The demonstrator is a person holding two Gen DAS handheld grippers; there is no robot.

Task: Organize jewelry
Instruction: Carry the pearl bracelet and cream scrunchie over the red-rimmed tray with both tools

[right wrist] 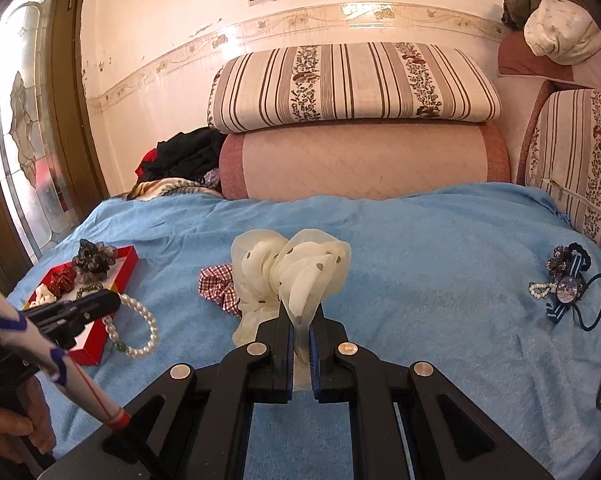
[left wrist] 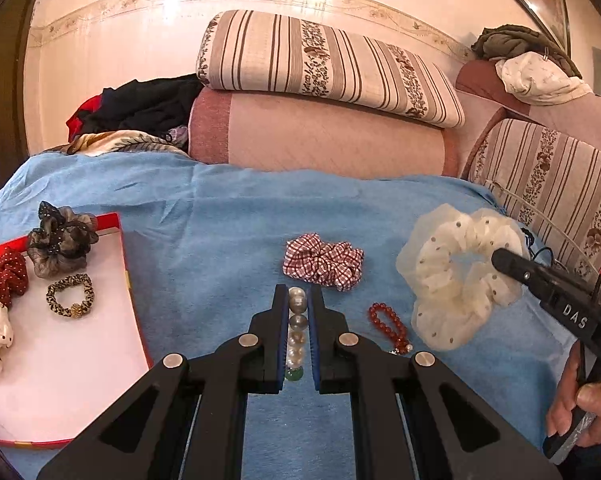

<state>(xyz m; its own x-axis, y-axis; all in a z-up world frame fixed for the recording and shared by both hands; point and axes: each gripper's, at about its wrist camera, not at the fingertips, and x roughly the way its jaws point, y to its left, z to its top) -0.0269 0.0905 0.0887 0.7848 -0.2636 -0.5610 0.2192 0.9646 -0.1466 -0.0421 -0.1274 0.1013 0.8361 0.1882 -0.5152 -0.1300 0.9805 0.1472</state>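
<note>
Pearls are sitting clamped in your left gripper (left wrist: pixel 298 320), the pearl bracelet (left wrist: pixel 296 332) lying along its fingers, with the red tray (left wrist: pixel 124 264) just to its left. Your right gripper (right wrist: pixel 300 332), farther away, is gripping the cream scrunchie (right wrist: pixel 296 272) over the bed (right wrist: pixel 420 248).

— How is the light?
— Warm and fairly bright. Daylight enters through the stained-glass door (right wrist: pixel 24 128), which looks washed out, and glare sits on the tiled wall border (right wrist: pixel 364 14) to its right.
— Sharpness?
— Both views are crisp, no motion blur. Fisheye bending curves that border, and the corners beyond it fall black.
</note>
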